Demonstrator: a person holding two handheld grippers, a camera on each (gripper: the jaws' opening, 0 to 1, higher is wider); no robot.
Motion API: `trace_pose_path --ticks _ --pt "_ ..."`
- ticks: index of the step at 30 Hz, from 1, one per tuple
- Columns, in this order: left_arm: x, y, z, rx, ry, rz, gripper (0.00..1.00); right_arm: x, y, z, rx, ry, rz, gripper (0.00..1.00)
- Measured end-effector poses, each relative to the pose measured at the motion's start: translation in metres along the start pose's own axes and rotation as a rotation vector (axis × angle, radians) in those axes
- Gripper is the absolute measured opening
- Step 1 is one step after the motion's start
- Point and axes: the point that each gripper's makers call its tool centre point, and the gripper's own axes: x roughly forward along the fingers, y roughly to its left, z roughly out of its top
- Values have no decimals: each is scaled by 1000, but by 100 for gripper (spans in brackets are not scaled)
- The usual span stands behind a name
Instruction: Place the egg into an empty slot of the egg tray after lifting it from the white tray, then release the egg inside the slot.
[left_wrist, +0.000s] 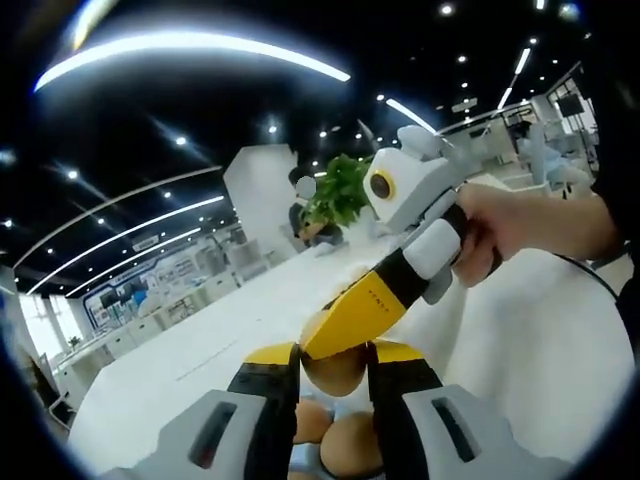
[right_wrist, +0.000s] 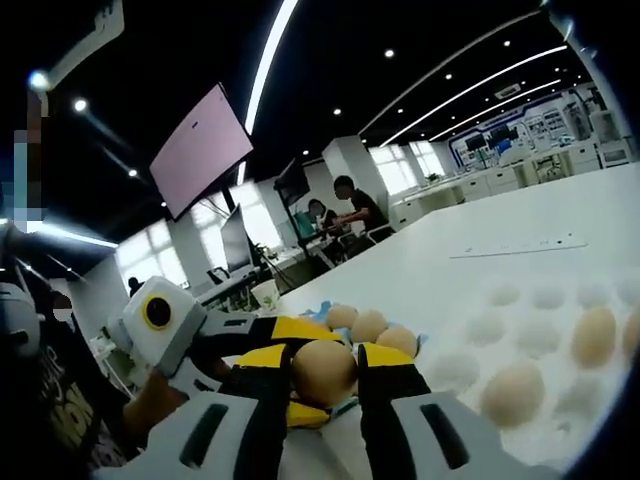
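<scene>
A brown egg (left_wrist: 336, 376) sits between the yellow-tipped jaws of my left gripper (left_wrist: 335, 358), which touch it on both sides. My right gripper (left_wrist: 328, 345), held by a hand (left_wrist: 515, 228), comes in from the right with a yellow jaw lying over the same egg. In the right gripper view the egg (right_wrist: 323, 373) is pinched between my right gripper (right_wrist: 325, 366), and the left gripper (right_wrist: 292, 370) faces it with jaws above and below the egg. The white egg tray (right_wrist: 545, 300) lies to the right, holding two eggs (right_wrist: 593, 335) and several bare slots.
More brown eggs (right_wrist: 368, 325) lie in a group just behind the grippers, and others (left_wrist: 350, 446) show below the left jaws. The white tabletop (left_wrist: 200, 350) stretches far. People sit at desks (right_wrist: 345, 215) in the background. A paper strip (right_wrist: 520, 245) lies beyond the egg tray.
</scene>
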Motion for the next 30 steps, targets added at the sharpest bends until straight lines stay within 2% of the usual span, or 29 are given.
trace_pose_path --ticks 5,8,11,17,22,26,30 --pt "-4 11 -4 -3 17 27 27 -6 4 11 13 -41 21 28" --pt "-9 20 -6 -22 16 44 27 -10 -2 15 -7 -54 -7 28" --pt "-10 22 -8 -30 19 47 27 -12 -8 17 14 -77 -22 27" --pt "-14 29 -11 -36 25 68 26 -15 -16 14 -20 -61 -67 28" --pt "-23 43 -11 -42 22 96 26 -18 -18 13 -58 -50 -89 28" --pt "-29 50 -11 -57 24 120 26 -23 -21 13 -52 -61 -92 28" --pt "-38 64 -15 -66 31 145 26 -28 -25 14 -47 -71 -105 28"
